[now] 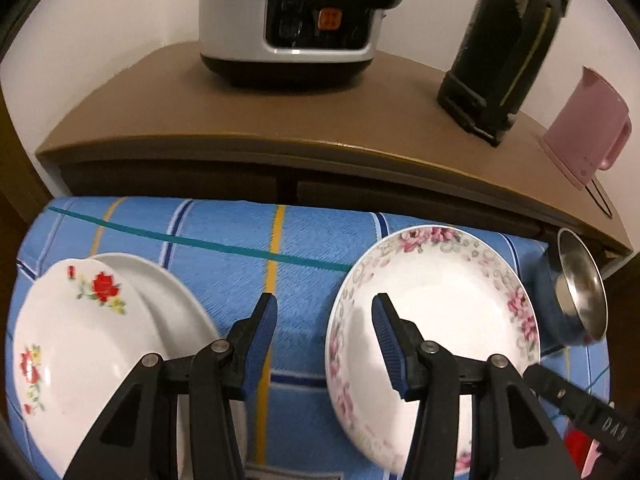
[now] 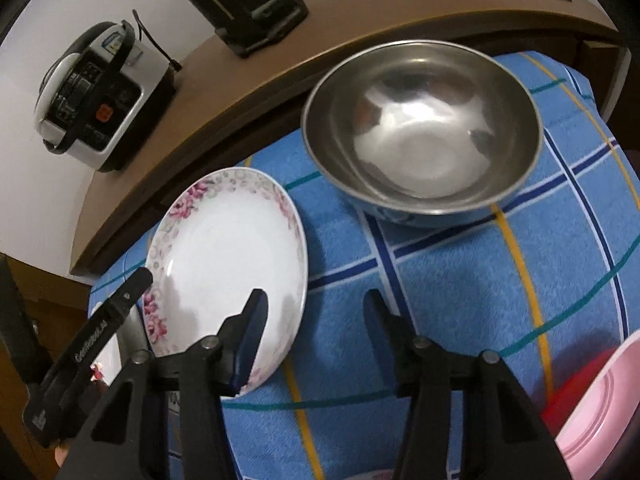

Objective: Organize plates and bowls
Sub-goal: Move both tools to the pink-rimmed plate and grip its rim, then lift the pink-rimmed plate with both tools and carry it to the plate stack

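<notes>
At far left on the blue checked cloth [image 1: 312, 240] we see a white red-rose plate [image 1: 72, 340] stacked on a plain white plate [image 1: 172, 300]. Our left gripper [image 1: 324, 312] hovers wide, holding nothing. Right of it lies the pink-floral rimmed plate [image 1: 436, 312], glossy white at centre. Our right gripper [image 2: 314, 308] is likewise spread and unloaded. Beyond it sits the steel bowl [image 2: 424, 136].

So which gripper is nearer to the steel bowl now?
Right. The right gripper faces the steel bowl across bare cloth. The left gripper is farther, beyond the pink-flowered plate.
</notes>
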`<state>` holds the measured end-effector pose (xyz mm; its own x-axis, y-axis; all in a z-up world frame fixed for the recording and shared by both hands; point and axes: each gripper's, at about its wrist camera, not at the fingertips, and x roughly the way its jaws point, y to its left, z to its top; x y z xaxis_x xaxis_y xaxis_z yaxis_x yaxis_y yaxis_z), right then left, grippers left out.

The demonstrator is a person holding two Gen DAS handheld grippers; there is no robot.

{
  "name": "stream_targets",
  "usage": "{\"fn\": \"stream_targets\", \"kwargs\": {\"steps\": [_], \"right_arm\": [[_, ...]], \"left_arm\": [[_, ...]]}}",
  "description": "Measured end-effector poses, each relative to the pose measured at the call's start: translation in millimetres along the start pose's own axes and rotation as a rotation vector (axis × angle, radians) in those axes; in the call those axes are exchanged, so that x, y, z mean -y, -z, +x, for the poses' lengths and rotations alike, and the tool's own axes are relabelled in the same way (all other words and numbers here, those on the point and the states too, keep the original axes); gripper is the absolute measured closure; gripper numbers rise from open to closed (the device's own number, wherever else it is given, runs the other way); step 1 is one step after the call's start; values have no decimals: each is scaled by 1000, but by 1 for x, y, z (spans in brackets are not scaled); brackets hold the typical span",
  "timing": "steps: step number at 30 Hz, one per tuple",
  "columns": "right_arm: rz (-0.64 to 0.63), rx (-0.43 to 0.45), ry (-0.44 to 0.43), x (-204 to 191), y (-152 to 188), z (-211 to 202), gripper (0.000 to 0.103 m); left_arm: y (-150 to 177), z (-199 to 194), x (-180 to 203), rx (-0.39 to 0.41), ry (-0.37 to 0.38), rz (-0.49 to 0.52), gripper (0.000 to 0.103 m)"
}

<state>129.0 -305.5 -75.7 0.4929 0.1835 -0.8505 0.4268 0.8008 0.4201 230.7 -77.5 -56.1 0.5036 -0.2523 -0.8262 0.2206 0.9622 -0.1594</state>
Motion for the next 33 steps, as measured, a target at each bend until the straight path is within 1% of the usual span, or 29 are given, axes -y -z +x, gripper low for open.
{"fn": "stream_targets", "kwargs": {"steps": [3, 5, 7, 9, 12, 15, 17, 18, 19, 20, 21, 26, 30, 33], "right_arm": [[14, -35, -13, 0, -2, 10, 52], [15, -45, -4, 0, -3, 16, 56], [-3, -28, 18, -4, -5, 16, 58], [-2, -40, 9, -5, -6, 19, 60], [-8, -26, 18, -6, -7, 20, 64], [-1, -20, 1, -4, -9, 21, 67], [-8, -21, 6, -4, -10, 21, 71], [-11, -22, 2, -5, -11, 22, 73], [-16, -26, 1, -7, -11, 23, 78], [-22, -27, 2, -8, -11, 24, 81], [-27, -37, -6, -10, -11, 26, 85], [-49, -41, 4, -20, -11, 31, 84], [-35, -45, -10, -20, -14, 34, 84], [-37, -46, -9, -20, -14, 34, 82]], "left_arm": [[-1, 8, -1, -16, 12, -13, 51], [-1, 14, 0, -26, 2, -12, 51], [-3, 19, 0, -36, 17, -18, 51], [-3, 23, 0, -46, 30, -20, 51], [-4, 26, 3, -44, 30, -13, 51], [-4, 27, 5, -38, 31, -8, 51], [-5, 28, 7, -36, 35, -9, 51], [-6, 30, 9, -34, 40, -7, 52], [-6, 30, 11, -33, 53, -2, 61], [-7, 32, 12, -35, 77, -1, 67], [-7, 32, 13, -36, 79, -4, 67], [-7, 32, 13, -30, 76, -5, 67], [-7, 31, 11, -31, 77, 0, 67], [-7, 32, 11, -25, 71, 3, 67]]}}
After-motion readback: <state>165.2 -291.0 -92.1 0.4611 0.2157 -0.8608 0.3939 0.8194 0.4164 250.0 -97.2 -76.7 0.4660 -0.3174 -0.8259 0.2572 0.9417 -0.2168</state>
